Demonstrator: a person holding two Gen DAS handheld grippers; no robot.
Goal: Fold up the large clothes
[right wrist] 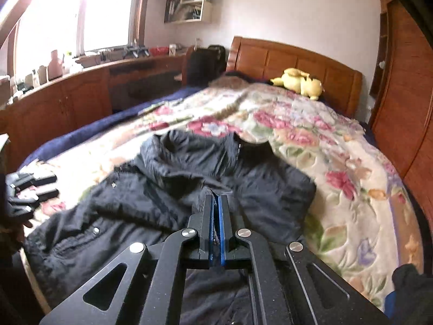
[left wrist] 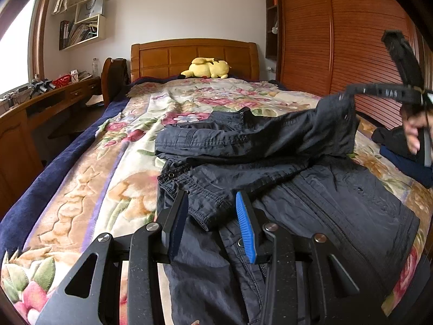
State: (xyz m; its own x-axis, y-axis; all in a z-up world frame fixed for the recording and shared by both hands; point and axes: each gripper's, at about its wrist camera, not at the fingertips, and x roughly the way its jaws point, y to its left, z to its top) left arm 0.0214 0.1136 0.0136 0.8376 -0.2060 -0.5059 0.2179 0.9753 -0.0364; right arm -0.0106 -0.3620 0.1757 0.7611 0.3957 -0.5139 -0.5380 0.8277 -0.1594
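A large black jacket (left wrist: 338,203) lies spread on the floral blanket (left wrist: 113,189) of the bed. My left gripper (left wrist: 212,197) hovers low over its near part, open. A sleeve cuff (left wrist: 205,214) lies between its fingers without being pinched. In the right wrist view my right gripper (right wrist: 215,200) is shut on a fold of the jacket (right wrist: 162,189). From the left wrist view, the right gripper (left wrist: 343,94) holds the other sleeve (left wrist: 324,127) lifted off the bed at the right, with a hand (left wrist: 414,132) behind it. The left gripper (right wrist: 55,186) shows blurred at the far left.
A yellow plush toy (left wrist: 207,68) rests by the wooden headboard (left wrist: 189,54). A wooden wardrobe (left wrist: 338,40) runs along the right of the bed, and a cluttered desk (left wrist: 40,103) along the left. Dark folded clothes (left wrist: 400,146) sit at the bed's right edge.
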